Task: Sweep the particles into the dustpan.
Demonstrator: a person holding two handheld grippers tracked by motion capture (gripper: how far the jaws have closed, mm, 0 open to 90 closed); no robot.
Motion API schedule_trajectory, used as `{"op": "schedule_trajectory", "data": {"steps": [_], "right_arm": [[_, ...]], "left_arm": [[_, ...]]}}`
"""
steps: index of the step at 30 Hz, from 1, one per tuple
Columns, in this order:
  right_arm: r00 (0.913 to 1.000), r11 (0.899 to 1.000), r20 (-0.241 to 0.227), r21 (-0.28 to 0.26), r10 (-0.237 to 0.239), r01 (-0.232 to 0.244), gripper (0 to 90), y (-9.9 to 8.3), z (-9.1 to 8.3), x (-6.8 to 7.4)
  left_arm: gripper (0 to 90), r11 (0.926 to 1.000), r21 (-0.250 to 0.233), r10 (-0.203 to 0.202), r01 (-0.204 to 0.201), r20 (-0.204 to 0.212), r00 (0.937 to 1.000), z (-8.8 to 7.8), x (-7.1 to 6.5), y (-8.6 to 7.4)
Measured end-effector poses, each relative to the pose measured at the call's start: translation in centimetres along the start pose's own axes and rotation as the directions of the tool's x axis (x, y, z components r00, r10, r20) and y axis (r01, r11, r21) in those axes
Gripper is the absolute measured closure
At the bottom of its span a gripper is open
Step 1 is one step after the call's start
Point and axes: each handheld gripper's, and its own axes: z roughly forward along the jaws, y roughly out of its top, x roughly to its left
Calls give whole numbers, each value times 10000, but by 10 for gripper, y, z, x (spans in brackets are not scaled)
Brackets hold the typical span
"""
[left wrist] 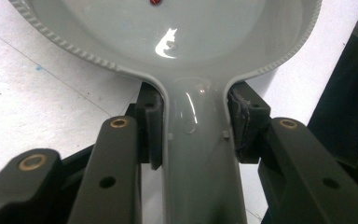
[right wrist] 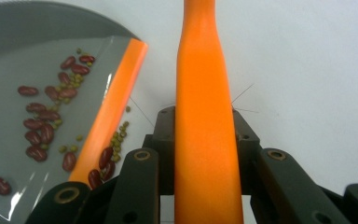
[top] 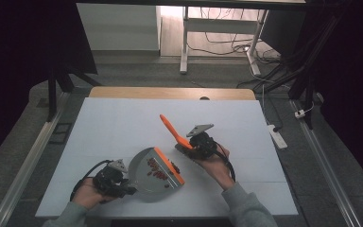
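Note:
A grey dustpan point(top: 144, 177) with an orange front lip point(top: 168, 165) lies on the white table point(top: 123, 123), near the front. My left gripper point(top: 116, 182) is shut on the dustpan's grey handle point(left wrist: 196, 140), one pad on each side of it. Red kidney beans point(right wrist: 46, 121) and small green beans lie in the pan point(right wrist: 23, 60). A few more of both point(right wrist: 116, 140) sit on the table just outside the lip point(right wrist: 112, 107). To the right of the pan, my right gripper point(top: 196, 146) is shut on an orange brush handle point(top: 171, 128), which points up and away point(right wrist: 205, 116).
The table's wooden far edge point(top: 170, 92) lies beyond the white sheet. On the floor to the right lies a white power strip point(top: 278, 135). Desk legs point(top: 184, 42) and cables stand further back.

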Motion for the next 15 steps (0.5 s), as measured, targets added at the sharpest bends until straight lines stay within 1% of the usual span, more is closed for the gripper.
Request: {"op": "schedule_trajectory", "data": {"steps": [2, 3, 4, 5, 9, 14, 15], "right_arm": [[10000, 9999, 57, 122, 48, -49, 709, -1, 0, 1], [9999, 9999, 70, 133, -103, 102, 708, -1, 1, 2], [10000, 9998, -25, 178, -88, 88, 709, -2, 2, 3], [9999, 9997, -90, 233, -104, 106, 709, -2, 3, 4], [9997, 9988, -127, 454, -201, 206, 709, -4, 8, 9], [9994, 9986, -221, 444, -277, 287, 709, -3, 10, 17], [9992, 9987, -304, 428, -270, 283, 709, -3, 11, 19]], "left_arm": [[618, 10000, 0, -31, 31, -1, 10000, -1, -1, 0], [617, 10000, 17, -34, 34, 7, 10000, -1, -1, 0], [617, 10000, 68, 16, -16, -3, 10000, -1, -1, 0], [617, 10000, 48, -19, 19, -14, 10000, -1, -2, 0], [617, 10000, 73, -30, 30, -2, 10000, -2, -2, 0], [618, 9999, 101, -36, 36, -3, 10000, -3, -2, -1], [618, 9999, 104, -46, 46, -1, 10000, -3, -2, -1]]}}
